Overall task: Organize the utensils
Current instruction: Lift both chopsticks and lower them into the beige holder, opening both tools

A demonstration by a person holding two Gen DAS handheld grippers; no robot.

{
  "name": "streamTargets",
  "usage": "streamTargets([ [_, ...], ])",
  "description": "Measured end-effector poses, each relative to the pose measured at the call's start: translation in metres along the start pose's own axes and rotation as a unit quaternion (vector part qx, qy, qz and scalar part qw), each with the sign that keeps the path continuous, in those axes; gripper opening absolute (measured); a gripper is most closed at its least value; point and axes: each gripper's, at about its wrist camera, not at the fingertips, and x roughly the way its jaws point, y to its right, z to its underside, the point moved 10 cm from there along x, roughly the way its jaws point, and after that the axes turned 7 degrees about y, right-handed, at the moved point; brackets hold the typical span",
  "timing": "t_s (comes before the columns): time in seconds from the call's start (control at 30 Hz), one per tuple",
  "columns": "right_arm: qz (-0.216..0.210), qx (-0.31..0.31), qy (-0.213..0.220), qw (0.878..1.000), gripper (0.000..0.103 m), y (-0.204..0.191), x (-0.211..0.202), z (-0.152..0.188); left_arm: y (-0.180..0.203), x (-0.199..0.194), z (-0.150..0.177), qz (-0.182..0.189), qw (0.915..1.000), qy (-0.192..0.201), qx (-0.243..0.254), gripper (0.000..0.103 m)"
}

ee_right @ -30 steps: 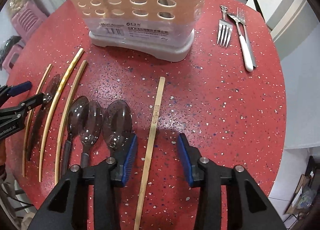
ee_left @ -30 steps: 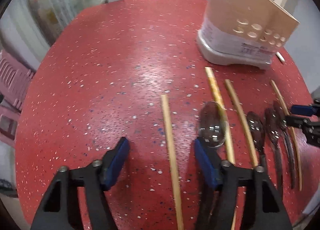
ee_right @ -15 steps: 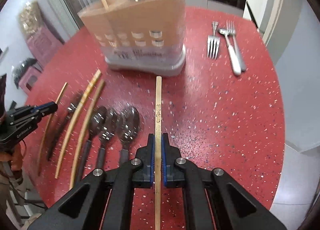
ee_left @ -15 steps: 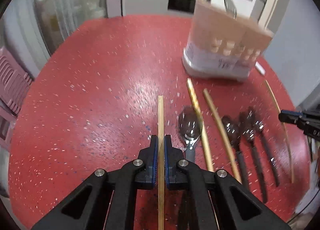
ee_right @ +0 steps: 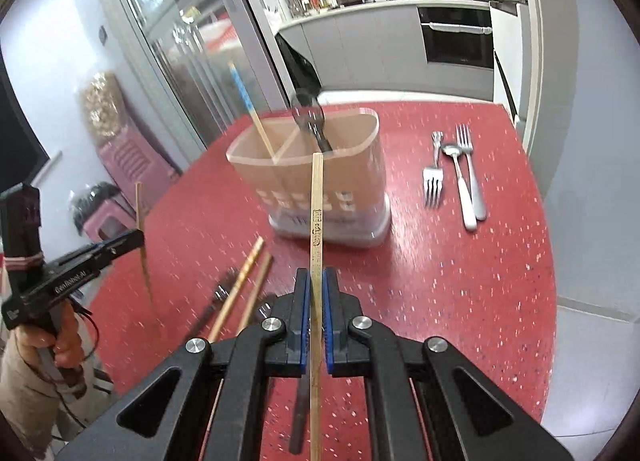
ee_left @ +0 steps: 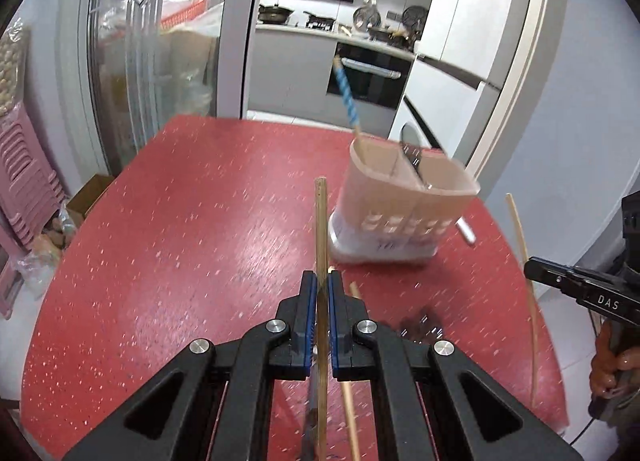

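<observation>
two pale wooden chopsticks, one (ee_left: 321,229) plain and one (ee_right: 316,213) with dark printing, are each raised above the red bench, pointing toward the utensil holder (ee_right: 320,181). the beige two-compartment holder stands upright, containing a blue-tipped chopstick (ee_right: 250,109) and a dark spoon (ee_right: 310,117). two forks (ee_right: 434,177) and a spoon (ee_right: 460,181) lie to its right.

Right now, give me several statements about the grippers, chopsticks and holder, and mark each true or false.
1. The left gripper is shut on a wooden chopstick. True.
2. The right gripper holds a fork. False: it grips a printed chopstick.
3. The utensil holder is empty. False: a blue-tipped chopstick and a spoon stand in it.
4. Two forks lie on the red table. True.
</observation>
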Motion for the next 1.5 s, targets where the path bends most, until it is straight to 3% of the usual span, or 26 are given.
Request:
streamTargets([
  [0.53, -0.021, 0.015, 0.046, 0.999, 0.006, 0.006, -0.004, -0.068, 0.035, -0.007, -0.089, 0.033, 0.9974, 0.063, -0.004, 0.03],
  [0.83, -0.032, 0.006, 0.078, 0.996, 0.006, -0.001, 0.003, -0.13, 0.048, -0.015, -0.156, 0.037, 0.9937, 0.106, 0.004, 0.03],
  [1.07, -0.031, 0.018, 0.105, 0.994, 0.006, 0.005, 0.022, -0.172, 0.061, 0.001, -0.194, 0.039, 0.991, 0.128, 0.011, 0.03],
  [1.5, -0.005, 0.005, 0.156, 0.988, 0.006, 0.017, 0.063, -0.215, 0.058, 0.051, -0.197, 0.012, 0.9938, 0.11, 0.014, 0.03],
])
